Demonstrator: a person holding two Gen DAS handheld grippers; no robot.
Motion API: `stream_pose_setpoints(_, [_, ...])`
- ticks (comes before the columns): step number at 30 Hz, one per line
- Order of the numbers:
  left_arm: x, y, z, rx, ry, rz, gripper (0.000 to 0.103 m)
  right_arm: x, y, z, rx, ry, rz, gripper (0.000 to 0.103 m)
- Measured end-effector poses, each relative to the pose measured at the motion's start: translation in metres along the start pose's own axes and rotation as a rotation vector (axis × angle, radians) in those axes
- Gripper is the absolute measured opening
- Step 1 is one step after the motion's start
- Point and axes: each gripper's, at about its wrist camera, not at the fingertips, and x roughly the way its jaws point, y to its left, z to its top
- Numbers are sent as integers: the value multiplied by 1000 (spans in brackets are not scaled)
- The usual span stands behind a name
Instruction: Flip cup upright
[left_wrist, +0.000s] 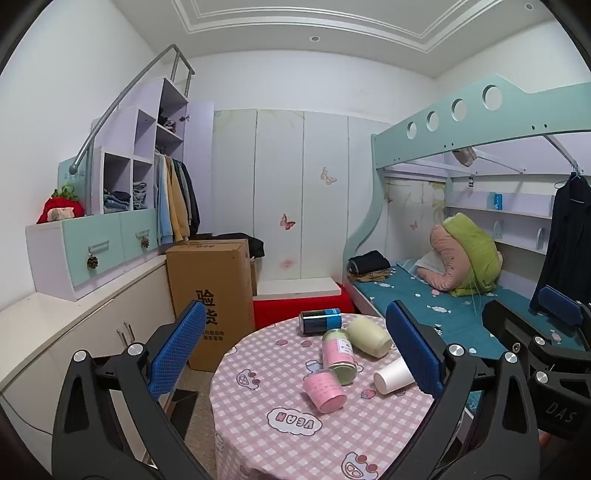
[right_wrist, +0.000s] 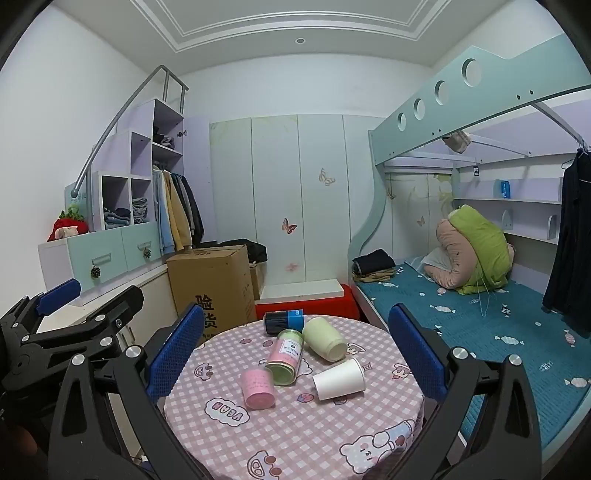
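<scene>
Both sets of jaws stand wide apart and hold nothing: our left gripper (left_wrist: 295, 354) and right gripper (right_wrist: 295, 354) hang above the round table (right_wrist: 295, 435). Left to right lie a pink cup (right_wrist: 257, 388), a pink-and-green jar (right_wrist: 285, 358), a dark can (right_wrist: 283, 321) behind, a pale green cup (right_wrist: 325, 339) and a white paper cup (right_wrist: 340, 379), all on their sides. We judge the paper cup light and easily crushed; grip its wall gently mid-body. The jar lies just beside it, crowding our approach.
</scene>
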Motion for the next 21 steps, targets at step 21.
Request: stream_pose_setpoints(21, [8,1,-9,-4,-4,2,98,-1,-1,0,-5,0,-3,97])
